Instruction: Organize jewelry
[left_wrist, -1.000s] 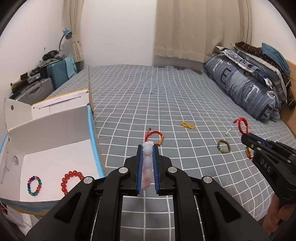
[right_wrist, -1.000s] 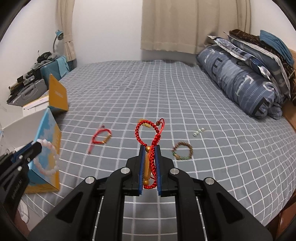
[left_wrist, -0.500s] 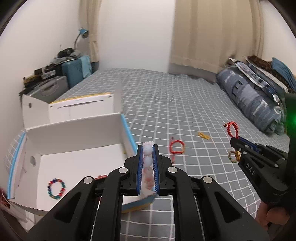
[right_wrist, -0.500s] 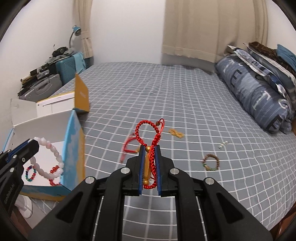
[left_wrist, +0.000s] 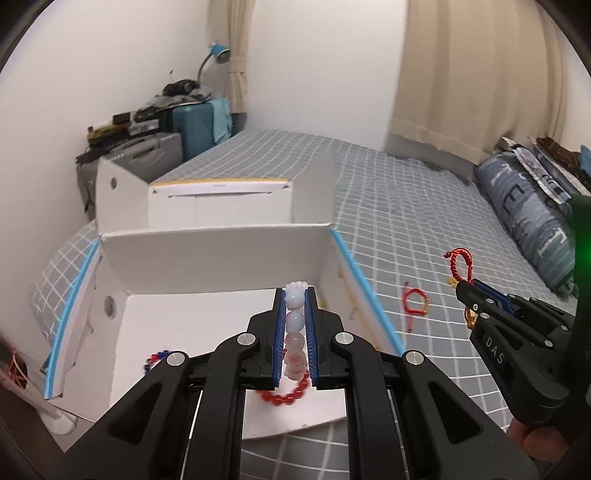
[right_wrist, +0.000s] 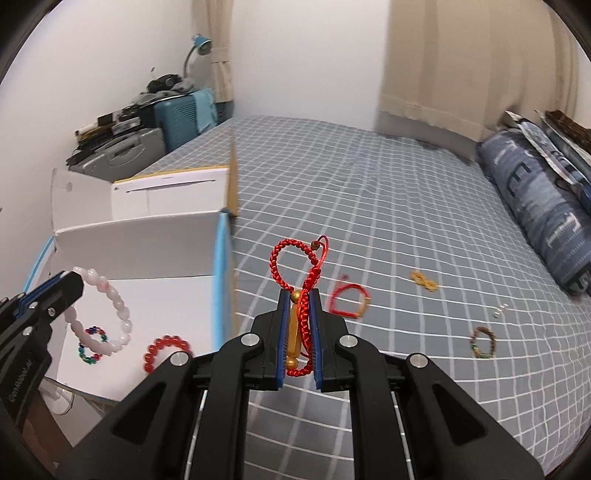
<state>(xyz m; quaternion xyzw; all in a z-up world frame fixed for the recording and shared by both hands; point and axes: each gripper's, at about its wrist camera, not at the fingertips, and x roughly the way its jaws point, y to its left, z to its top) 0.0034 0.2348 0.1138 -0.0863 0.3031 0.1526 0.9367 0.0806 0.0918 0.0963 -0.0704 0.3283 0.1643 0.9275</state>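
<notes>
carrying pale bead bracelet boxward

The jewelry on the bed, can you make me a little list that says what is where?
left tool: shut on pale pink bead bracelet, over the box
right tool: shut on red braided bracelet, over the bed
white box: holds red bead bracelet and multicolour bead bracelet
grey checked bed: red cord bracelet, yellow knot, brown bead bracelet

Our right gripper clamps a red braided bracelet above the bed. At left, our left gripper holds a pale pink bead bracelet over the white box.
</notes>
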